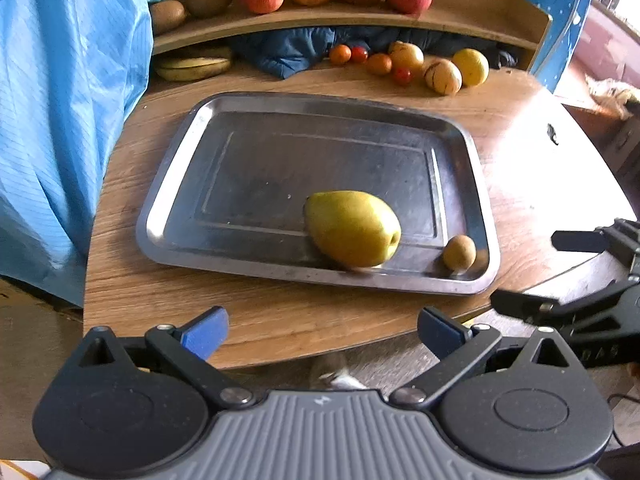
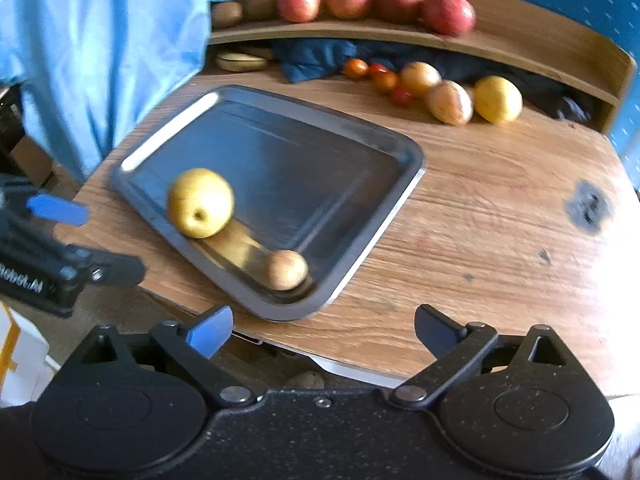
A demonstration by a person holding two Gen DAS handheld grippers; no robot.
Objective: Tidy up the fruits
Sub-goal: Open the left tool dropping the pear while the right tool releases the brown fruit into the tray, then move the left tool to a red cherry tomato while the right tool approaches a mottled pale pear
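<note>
We see a yellow-green pear (image 1: 352,228) and small brown fruit (image 1: 459,253) inside the metal tray (image 1: 240,104); left gripper (image 1: 322,334) and right gripper (image 2: 323,330) both wide, empty.

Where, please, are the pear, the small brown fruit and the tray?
pear (image 1: 352,228), left wrist view, middle of its yellow-green side.
small brown fruit (image 1: 459,252), left wrist view, centre of its skin.
tray (image 1: 168,196), left wrist view, its left rim.
</note>
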